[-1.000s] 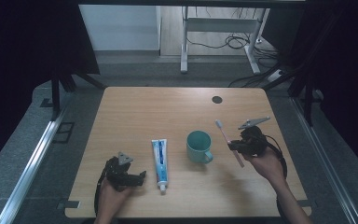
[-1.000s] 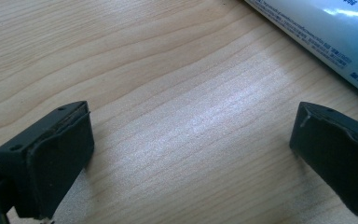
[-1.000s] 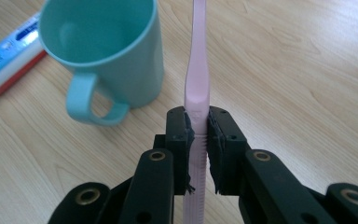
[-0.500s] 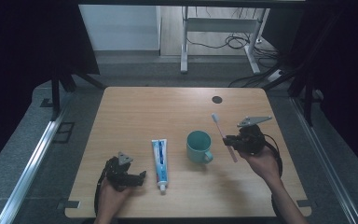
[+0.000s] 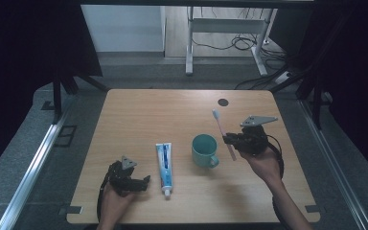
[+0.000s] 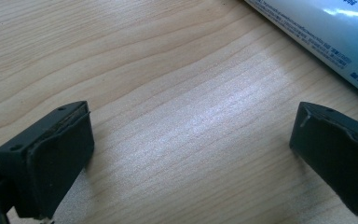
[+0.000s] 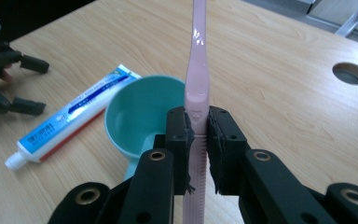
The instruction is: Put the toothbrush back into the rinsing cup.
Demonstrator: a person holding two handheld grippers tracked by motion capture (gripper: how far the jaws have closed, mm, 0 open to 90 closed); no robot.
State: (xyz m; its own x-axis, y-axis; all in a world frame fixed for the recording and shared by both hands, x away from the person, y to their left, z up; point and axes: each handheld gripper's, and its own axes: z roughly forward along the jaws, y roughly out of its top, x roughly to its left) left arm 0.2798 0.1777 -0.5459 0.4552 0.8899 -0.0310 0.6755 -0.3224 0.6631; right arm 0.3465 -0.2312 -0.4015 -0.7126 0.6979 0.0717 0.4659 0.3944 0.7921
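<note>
R tool (image 5: 231, 140) pinching the pink brush (image 5: 222, 132) mid-handle. Since a sec ago it's lifted and tipped: the brush was slanted low at the cup's (image 5: 204, 150) 3 o'clock, now it stands steeper, bristles toward 12, just beside the rim. Looks like the brush is abt to go into the cup. L tool (image 5: 141, 182) spread wide, idle on tabletop (image 5: 148, 110), at 9 o'clock of the paste (image 5: 163, 162); hasn't moved.

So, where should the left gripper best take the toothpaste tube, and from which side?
Grip the toothpaste tube mid-body, coming from above with the left gripper fingers across its width. It lies flat with its cap toward the person, and its long sides are free.
</note>
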